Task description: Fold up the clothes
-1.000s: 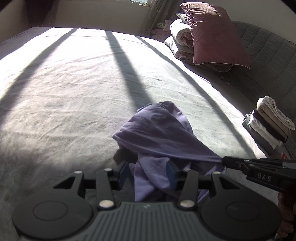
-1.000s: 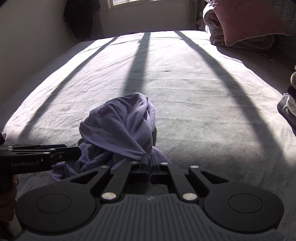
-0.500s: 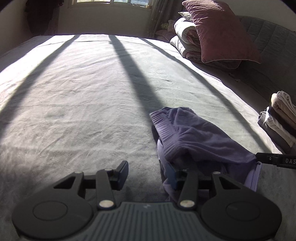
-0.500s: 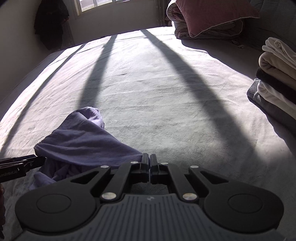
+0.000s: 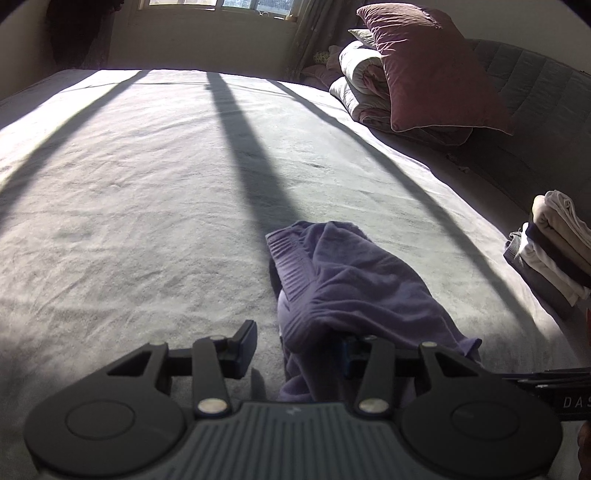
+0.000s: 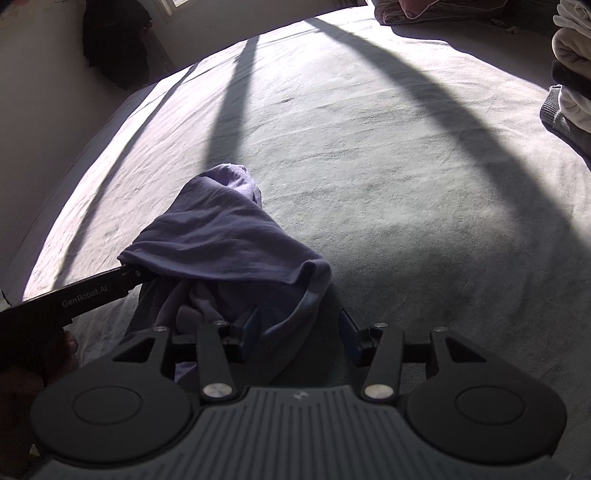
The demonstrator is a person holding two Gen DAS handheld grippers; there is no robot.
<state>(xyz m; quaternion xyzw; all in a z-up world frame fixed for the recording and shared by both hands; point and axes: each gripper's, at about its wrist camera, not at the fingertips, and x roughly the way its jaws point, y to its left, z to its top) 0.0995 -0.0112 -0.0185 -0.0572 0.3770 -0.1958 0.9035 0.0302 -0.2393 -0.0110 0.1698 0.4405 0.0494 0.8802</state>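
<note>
The purple garment (image 5: pixel 343 280) lies bunched on the grey bedsheet (image 5: pixel 147 206), on the near part of the bed, with its ribbed hem turned up on the side away from the folded stack (image 5: pixel 554 254). It sits as a loose mound, probably because it is being set down to be spread before any fold is made; no fold is visible yet.

The left gripper (image 5: pixel 299 345) stands partly open: one finger is bare over the sheet, the other is buried under the garment's edge, so the cloth drapes over that finger and is not pinched. In the right wrist view its dark body reaches in under the garment's side fold, seemingly to prop it. The right gripper (image 6: pixel 299 328) has just been opening and now stands moderately wide; a pale hemmed edge of the garment hangs between its fingers, but the pads do not press on it, which reads as a release of that corner.

Beyond the garment the bedsheet is broad, slightly wrinkled and crossed by long bars of shadow in strong sunlight. The folded stack of pale and dark clothes sits well apart from the garment at the bed's side, likely the finished pile. Farther from the garment, a maroon pillow (image 5: pixel 436 70) leans on a rolled quilt (image 5: pixel 362 85) against a grey padded headboard (image 5: pixel 535 85), and a window (image 5: pixel 221 3) sits in the far wall.
</note>
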